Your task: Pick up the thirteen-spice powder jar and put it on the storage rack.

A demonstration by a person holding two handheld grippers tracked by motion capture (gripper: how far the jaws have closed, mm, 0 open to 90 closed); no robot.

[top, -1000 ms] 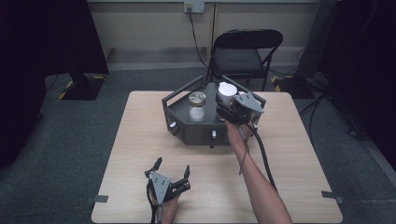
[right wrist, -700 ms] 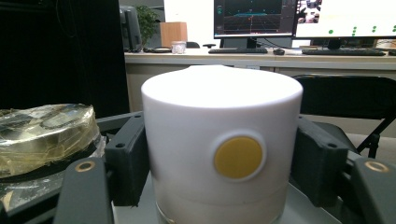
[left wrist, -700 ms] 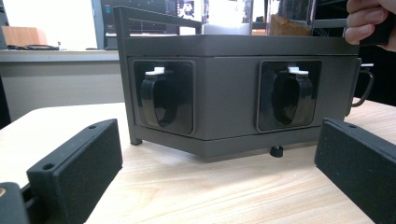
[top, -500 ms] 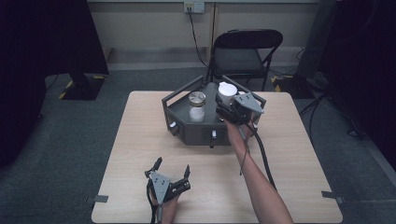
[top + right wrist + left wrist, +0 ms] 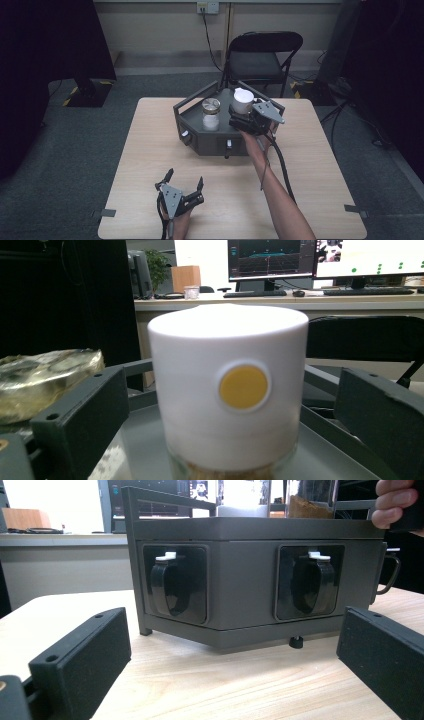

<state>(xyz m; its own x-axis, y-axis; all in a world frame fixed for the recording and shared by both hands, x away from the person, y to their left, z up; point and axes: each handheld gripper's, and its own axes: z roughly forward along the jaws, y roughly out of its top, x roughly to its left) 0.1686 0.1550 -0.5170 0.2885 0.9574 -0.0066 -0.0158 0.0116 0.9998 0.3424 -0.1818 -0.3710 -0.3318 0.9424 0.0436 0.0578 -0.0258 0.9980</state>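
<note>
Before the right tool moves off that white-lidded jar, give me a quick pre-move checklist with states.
1. Right tool open, pads clear of the white-lidded jar; its jaws have just been opening: ok.
2. Jar upright on the grey rack: ok.
3. Jar seated flat, base unseen: cannot tell.
4. Clear-lidded jar beside it, apart and upright: ok.
5. Left tool open, empty, resting on the table away from the rack: ok.

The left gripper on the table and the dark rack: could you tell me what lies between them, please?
Only bare wooden table. In the left gripper view, nothing sits between the left gripper and the dark rack; the high view agrees.
</note>
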